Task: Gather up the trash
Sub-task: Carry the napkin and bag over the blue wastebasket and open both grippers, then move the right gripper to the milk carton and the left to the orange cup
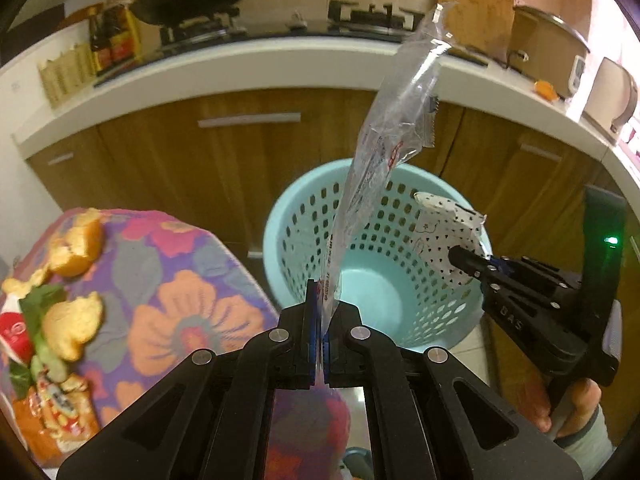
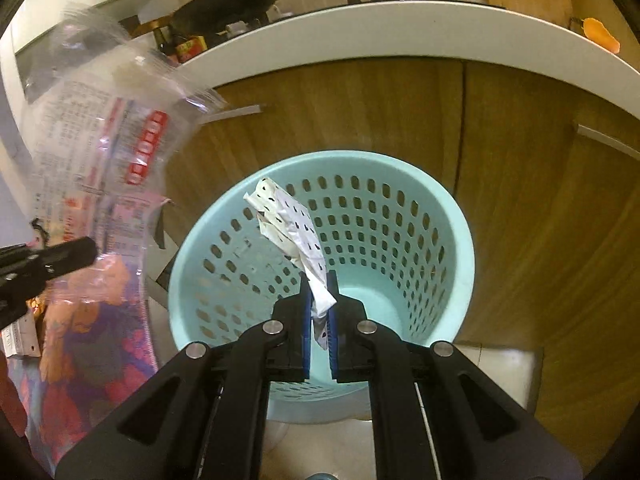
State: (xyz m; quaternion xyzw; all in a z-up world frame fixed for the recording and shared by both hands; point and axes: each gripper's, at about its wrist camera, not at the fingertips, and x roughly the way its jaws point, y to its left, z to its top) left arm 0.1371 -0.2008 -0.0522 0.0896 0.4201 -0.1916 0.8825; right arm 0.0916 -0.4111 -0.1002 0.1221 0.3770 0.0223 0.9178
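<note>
Kitchen cabinets [image 1: 256, 152] fill the background; a blue basket [image 2: 460, 240] sits frame centre on the floor. Left gripper [image 1: 322, 312] is clamped on a clear bag [image 1: 384, 148] rising toward upper right. Right gripper [image 2: 320, 304] is pinched on a spotted wrapper [image 2: 292, 216] over the basket. Peels [image 1: 76, 244] are seen lower left on a floral cloth [image 1: 176, 280].

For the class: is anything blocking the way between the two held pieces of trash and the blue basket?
Nothing visible. The left claw holds the clear wrapper and the right claw the spotted paper over the open, seemingly empty basket.

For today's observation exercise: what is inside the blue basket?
The perforated basket shows a bare floor. The spotted wrapper, in the right gripper, hides part of it.
</note>
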